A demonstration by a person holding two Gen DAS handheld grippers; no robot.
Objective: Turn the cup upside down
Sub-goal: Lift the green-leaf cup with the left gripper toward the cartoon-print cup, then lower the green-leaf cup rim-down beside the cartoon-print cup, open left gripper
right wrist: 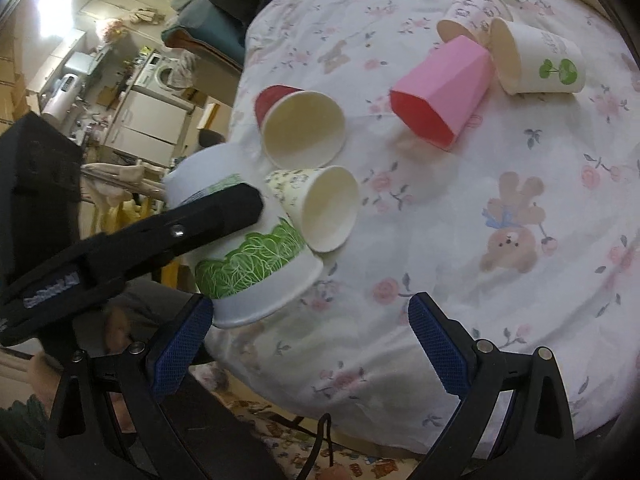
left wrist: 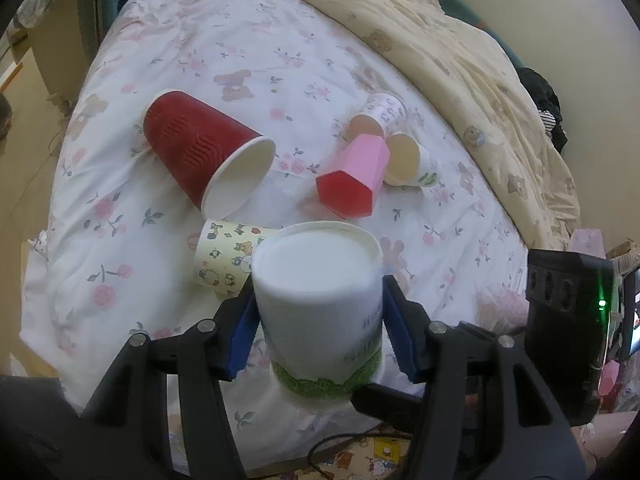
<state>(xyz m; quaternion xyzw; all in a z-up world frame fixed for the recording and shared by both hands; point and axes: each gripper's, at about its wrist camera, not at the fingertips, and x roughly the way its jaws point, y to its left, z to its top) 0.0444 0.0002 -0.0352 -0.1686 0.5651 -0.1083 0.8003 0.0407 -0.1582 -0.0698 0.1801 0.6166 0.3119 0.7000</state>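
My left gripper (left wrist: 318, 320) is shut on a white paper cup with a green leaf band (left wrist: 320, 304). The cup is upside down, base toward the camera, rim low over the floral bedsheet (left wrist: 460, 248). In the right wrist view the same cup (right wrist: 248, 256) is at the left, tilted, with the left gripper's black finger (right wrist: 208, 216) across it. My right gripper (right wrist: 310, 344) is open and empty, just right of and below that cup, above the sheet's near edge.
Several other cups lie on their sides on the sheet: a red one (left wrist: 200, 148), a yellow cartoon one (left wrist: 224, 256), a pink hexagonal one (left wrist: 356, 176), a small white one (left wrist: 408, 160) and a patterned one (left wrist: 380, 114). A beige quilt (left wrist: 460, 48) is bunched behind.
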